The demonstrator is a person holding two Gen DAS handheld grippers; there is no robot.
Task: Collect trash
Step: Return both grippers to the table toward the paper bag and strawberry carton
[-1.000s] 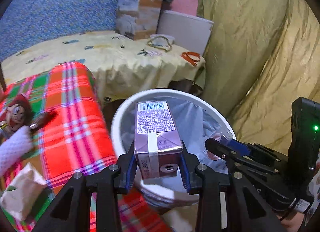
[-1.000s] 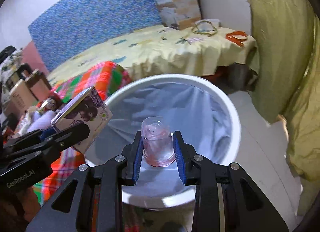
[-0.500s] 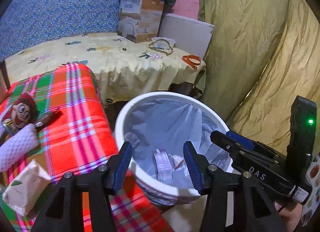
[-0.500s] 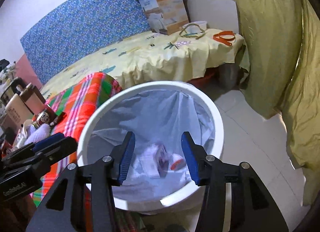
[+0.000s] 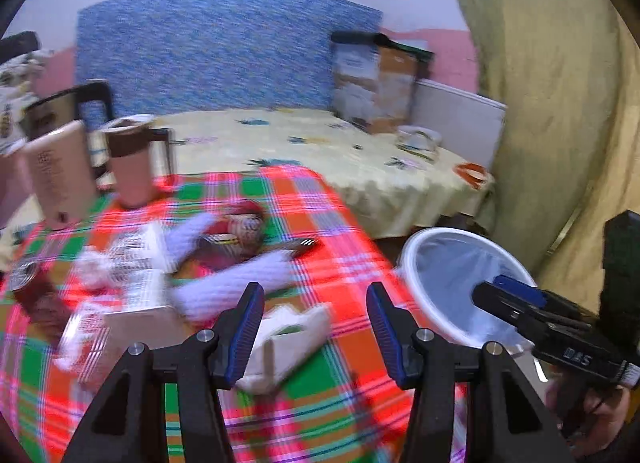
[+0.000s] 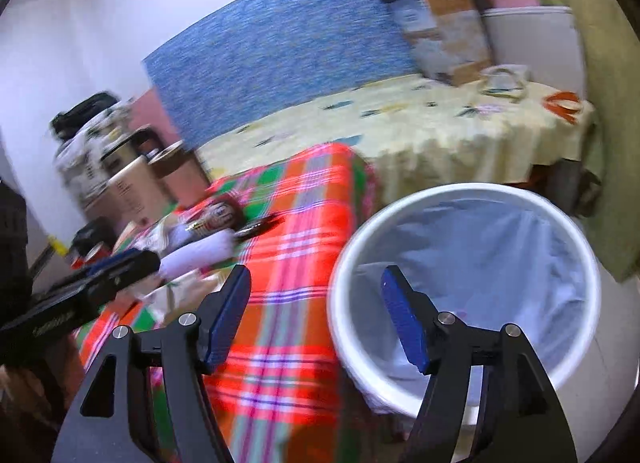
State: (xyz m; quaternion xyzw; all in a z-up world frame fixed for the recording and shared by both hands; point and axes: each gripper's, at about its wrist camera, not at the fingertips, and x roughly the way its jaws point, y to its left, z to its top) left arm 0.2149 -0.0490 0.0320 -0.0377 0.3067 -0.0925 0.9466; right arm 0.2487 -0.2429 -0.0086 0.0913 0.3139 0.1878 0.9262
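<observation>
Both views are motion-blurred. The left gripper (image 5: 316, 327) hangs over the plaid-covered desk (image 5: 336, 263), jaws spread wide with nothing between them — its blue pads (image 5: 248, 331) frame a crumpled white paper packet (image 5: 292, 339) lying on the cloth just beyond the tips. Up at 10 o'clock from it sits more litter: a white foam sleeve (image 5: 236, 279), a round tin (image 5: 244, 227) and small boxes, too smeared to tell apart. The white trash bin (image 5: 416, 263), lined with a pale bag, stands off the desk's edge at 2 o'clock. The right gripper (image 6: 316, 319) is level beside it, also gaping and empty, straddling the bin's rim (image 6: 340, 263) — left finger over the plaid cloth, right finger over the bin's mouth. Inside the bin (image 6: 460, 199), only the liner shows clearly.
</observation>
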